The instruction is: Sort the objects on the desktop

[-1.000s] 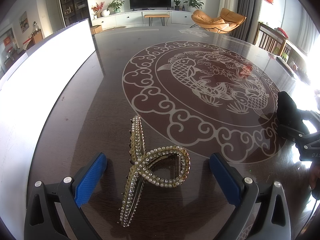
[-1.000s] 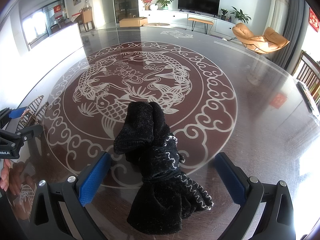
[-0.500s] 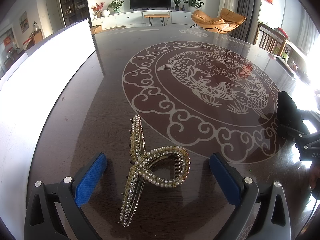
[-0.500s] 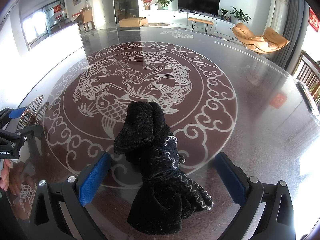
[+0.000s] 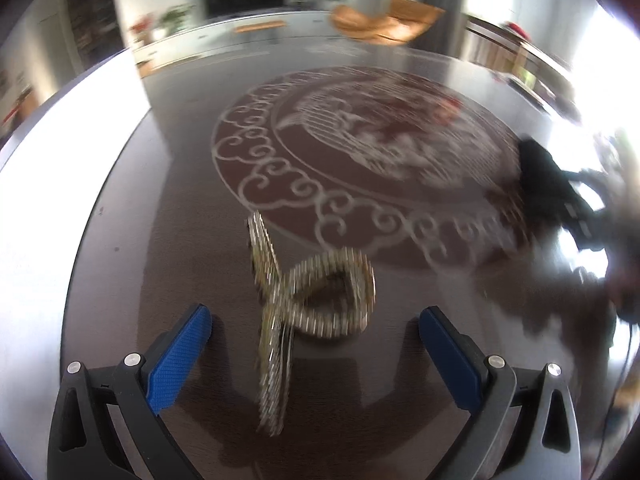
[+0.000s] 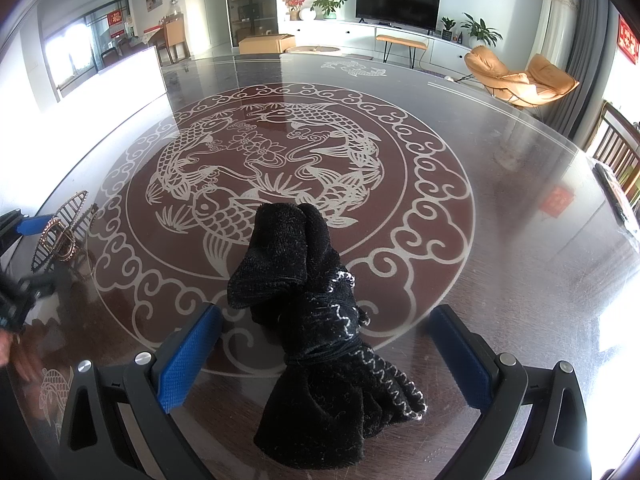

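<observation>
A gold, pearl-studded hair claw clip [image 5: 304,304] lies on the dark glass table between the blue pads of my left gripper [image 5: 316,344], which is open; nothing touches it. This view is motion-blurred. A bundled pair of black socks [image 6: 316,320] with white stitching lies between the blue pads of my right gripper [image 6: 326,352], also open. In the right wrist view the clip [image 6: 60,234] shows at the far left beside the left gripper's blue pad [image 6: 36,224]. The socks [image 5: 548,176] appear at the right edge of the left wrist view.
The round table [image 6: 520,184] carries an etched fish medallion [image 6: 276,168] at its centre. A white panel [image 5: 60,168] runs along its left side. A dark flat object [image 6: 616,196] lies at the table's far right edge. A hand [image 6: 12,352] shows low left.
The left wrist view has turned blurred and tilted, so the left gripper is moving; the clip sits slightly higher in its frame. The right gripper and the socks have not moved.
</observation>
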`<control>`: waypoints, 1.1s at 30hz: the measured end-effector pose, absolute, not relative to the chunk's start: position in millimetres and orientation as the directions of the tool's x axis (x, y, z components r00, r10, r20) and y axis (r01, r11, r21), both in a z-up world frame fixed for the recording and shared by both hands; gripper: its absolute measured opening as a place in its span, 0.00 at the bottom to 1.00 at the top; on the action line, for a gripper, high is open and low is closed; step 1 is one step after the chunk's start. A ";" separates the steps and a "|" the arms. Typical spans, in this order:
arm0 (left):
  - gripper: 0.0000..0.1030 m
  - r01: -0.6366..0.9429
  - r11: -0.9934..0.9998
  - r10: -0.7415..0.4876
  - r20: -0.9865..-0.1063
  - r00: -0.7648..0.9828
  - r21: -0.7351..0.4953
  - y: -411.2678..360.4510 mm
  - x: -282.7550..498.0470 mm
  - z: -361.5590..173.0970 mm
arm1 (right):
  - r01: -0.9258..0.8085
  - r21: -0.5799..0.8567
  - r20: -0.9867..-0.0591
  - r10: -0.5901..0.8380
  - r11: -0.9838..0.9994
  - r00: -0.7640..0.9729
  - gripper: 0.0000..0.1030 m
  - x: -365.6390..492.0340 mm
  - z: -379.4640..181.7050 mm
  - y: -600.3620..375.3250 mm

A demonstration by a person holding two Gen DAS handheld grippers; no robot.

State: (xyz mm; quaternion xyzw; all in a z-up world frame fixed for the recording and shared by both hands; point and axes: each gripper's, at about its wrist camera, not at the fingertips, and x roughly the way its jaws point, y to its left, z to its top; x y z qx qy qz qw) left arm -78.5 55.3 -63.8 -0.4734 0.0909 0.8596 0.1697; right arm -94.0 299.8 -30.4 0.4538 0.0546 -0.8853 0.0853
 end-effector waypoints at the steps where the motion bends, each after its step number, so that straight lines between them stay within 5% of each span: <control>1: 1.00 -0.389 -0.921 0.210 -0.845 -0.491 -0.003 52.1 -74.5 -63.6 | 0.201 -0.019 -0.813 -0.102 -0.979 -0.573 1.00 -93.8 -31.1 299.2; 13: 1.00 -0.299 -0.954 0.161 -0.849 -0.503 -0.004 61.3 -96.3 -61.8 | 0.201 -0.019 -0.813 -0.102 -0.979 -0.573 1.00 -93.8 -31.6 298.9; 16: 0.69 -0.261 -0.965 0.159 -0.823 -0.546 -0.013 56.8 -96.5 -56.6 | 0.201 -0.019 -0.813 -0.102 -0.979 -0.573 1.00 -93.9 -31.5 299.2; 17: 0.50 -0.267 -0.963 0.178 -0.812 -0.556 -0.028 54.9 -94.9 -54.6 | 0.201 -0.019 -0.813 -0.102 -0.979 -0.573 1.00 -93.8 -31.6 299.0; 18: 0.44 -0.269 -0.962 0.197 -0.806 -0.558 -0.049 51.8 -94.3 -53.1 | 0.201 -0.019 -0.813 -0.102 -0.979 -0.573 1.00 -93.8 -31.7 298.9; 27: 0.44 -0.262 -0.965 0.156 -0.768 -0.621 0.015 48.5 -87.0 -47.2 | 0.202 -0.016 -0.816 -0.104 -0.979 -0.569 1.00 -94.1 -32.2 298.4; 33: 0.44 -0.227 -0.971 0.196 -0.771 -0.605 -0.069 36.0 -80.1 -57.7 | 0.277 0.021 -0.933 -0.119 -0.961 -0.341 1.00 -115.0 -26.7 295.7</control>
